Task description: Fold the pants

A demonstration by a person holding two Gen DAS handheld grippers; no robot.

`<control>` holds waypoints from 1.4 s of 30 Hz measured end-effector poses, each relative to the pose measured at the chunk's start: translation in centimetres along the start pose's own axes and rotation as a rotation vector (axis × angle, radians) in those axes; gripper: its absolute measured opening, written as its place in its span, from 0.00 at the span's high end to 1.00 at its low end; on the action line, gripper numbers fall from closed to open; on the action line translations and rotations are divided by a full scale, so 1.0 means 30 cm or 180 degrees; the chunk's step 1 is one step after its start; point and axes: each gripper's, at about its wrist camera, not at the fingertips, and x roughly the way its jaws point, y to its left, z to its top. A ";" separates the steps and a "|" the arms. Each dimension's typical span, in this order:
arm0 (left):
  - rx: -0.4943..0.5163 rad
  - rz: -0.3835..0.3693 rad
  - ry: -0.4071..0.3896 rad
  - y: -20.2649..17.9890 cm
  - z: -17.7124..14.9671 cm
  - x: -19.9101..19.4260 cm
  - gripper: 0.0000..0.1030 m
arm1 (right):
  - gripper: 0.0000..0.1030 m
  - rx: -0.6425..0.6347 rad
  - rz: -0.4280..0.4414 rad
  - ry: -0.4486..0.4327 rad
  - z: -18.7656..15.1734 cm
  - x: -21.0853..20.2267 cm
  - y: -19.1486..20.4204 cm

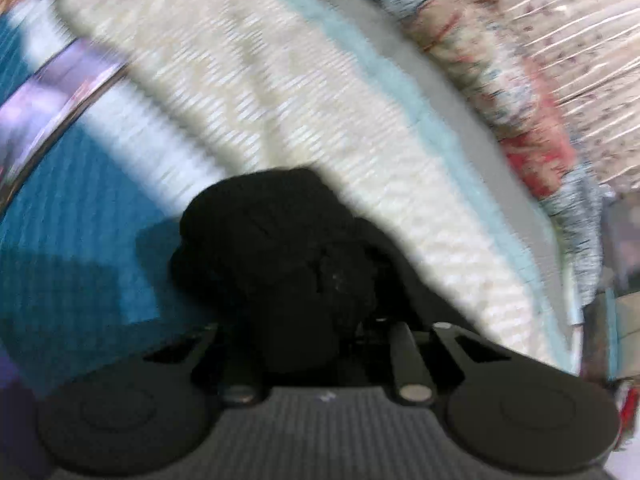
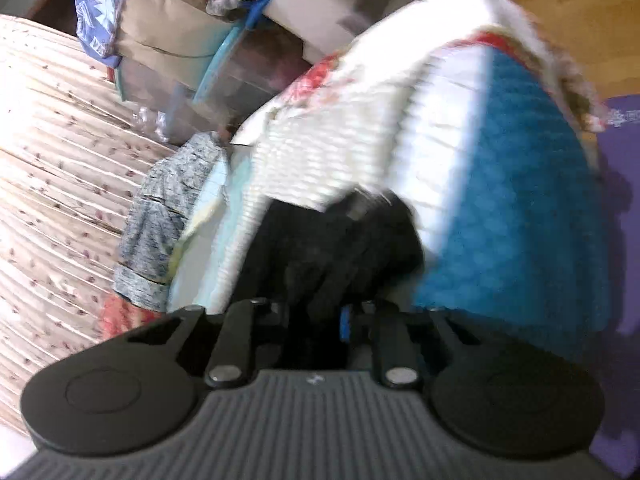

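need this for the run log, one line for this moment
left gripper: shut on black pants | right gripper: shut on black pants | over quilted bedspread | views blurred

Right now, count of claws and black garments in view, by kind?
Claws: 2, left claw and right claw, each bunched in black cloth
Black pants: 1
Total: 3

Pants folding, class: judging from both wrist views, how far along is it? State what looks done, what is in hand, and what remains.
Done: nothing clearly; no neat fold shows. In hand: bunched black pants fill the left gripper, and the right gripper appears to clutch the same dark fabric above the blue-and-white quilt. Fingertips are hidden, so grip is inferred. Left: spreading the pants flat, then folding them. Both views are motion-blurred.
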 end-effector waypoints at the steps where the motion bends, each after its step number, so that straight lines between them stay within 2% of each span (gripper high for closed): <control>1: 0.0051 -0.0098 -0.0048 -0.051 0.042 -0.020 0.87 | 0.81 -0.0090 0.0060 -0.0011 0.022 0.007 0.053; 3: 0.0140 -0.0240 -0.0175 -0.152 0.119 -0.066 0.87 | 0.82 -0.0241 0.0189 -0.0056 0.072 0.019 0.189; 7: 0.0238 -0.0711 -0.0562 -0.299 0.223 -0.207 0.87 | 0.84 -0.0281 0.0588 -0.0267 0.169 -0.004 0.412; 9: 0.0252 -0.0784 -0.0700 -0.317 0.244 -0.257 0.87 | 0.84 -0.0294 0.0705 -0.0355 0.197 -0.035 0.467; 12: 0.0180 -0.0668 -0.0637 -0.257 0.243 -0.244 0.87 | 0.84 -0.0257 0.0771 -0.0327 0.183 -0.047 0.446; 15: 0.0026 -0.0262 -0.0277 -0.144 0.219 -0.108 0.87 | 0.84 -0.0298 0.0470 -0.0143 0.121 0.005 0.361; 18: -0.0206 0.0166 0.0191 -0.007 0.177 0.094 0.87 | 0.85 -0.0073 -0.0023 0.0066 0.049 0.077 0.189; 19: -0.0276 0.0284 0.0318 0.040 0.157 0.160 0.87 | 0.85 -0.0033 -0.0271 0.0116 0.022 0.103 0.128; 20: -0.0343 0.0264 0.0364 0.069 0.140 0.195 0.86 | 0.85 0.0004 -0.0469 0.0158 0.004 0.119 0.080; 21: -0.0402 0.0189 0.0325 0.088 0.125 0.208 0.86 | 0.86 0.0064 -0.0554 0.0172 -0.010 0.127 0.038; 23: -0.0291 0.0197 0.0245 0.072 0.116 0.195 0.84 | 0.86 0.0218 -0.0420 0.0132 -0.015 0.112 0.001; 24: -0.0144 0.0250 0.0221 0.049 0.111 0.184 0.83 | 0.86 0.0159 -0.0447 0.0131 -0.016 0.109 0.016; 27: 0.0132 0.0293 0.0233 0.020 0.082 0.144 0.76 | 0.86 -0.0187 -0.0448 0.0073 -0.014 0.106 0.100; 28: 0.0166 0.0267 0.0236 0.016 0.074 0.125 0.63 | 0.86 -0.0270 -0.0362 0.0037 -0.011 0.099 0.133; 29: 0.0196 0.0236 0.0223 0.019 0.058 0.100 0.44 | 0.86 -0.0402 -0.0260 0.0001 -0.015 0.088 0.176; 30: 0.0232 0.0208 0.0160 0.027 0.038 0.068 0.39 | 0.86 -0.0578 -0.0163 -0.0029 -0.021 0.079 0.222; 34: 0.0290 -0.0054 0.0094 0.084 -0.034 -0.030 0.37 | 0.86 -0.1659 0.0213 -0.0022 -0.120 0.044 0.474; 37: 0.0174 -0.0103 0.0025 0.155 -0.069 -0.085 0.36 | 0.86 -0.2554 0.0527 0.0134 -0.282 0.046 0.638; 40: -0.0029 -0.0066 -0.0042 0.218 -0.085 -0.128 0.36 | 0.86 -0.3470 0.0822 0.0614 -0.548 0.091 0.732; 42: -0.0096 -0.0101 -0.0053 0.249 -0.088 -0.141 0.36 | 0.83 -0.4046 0.0932 0.1189 -0.761 0.136 0.732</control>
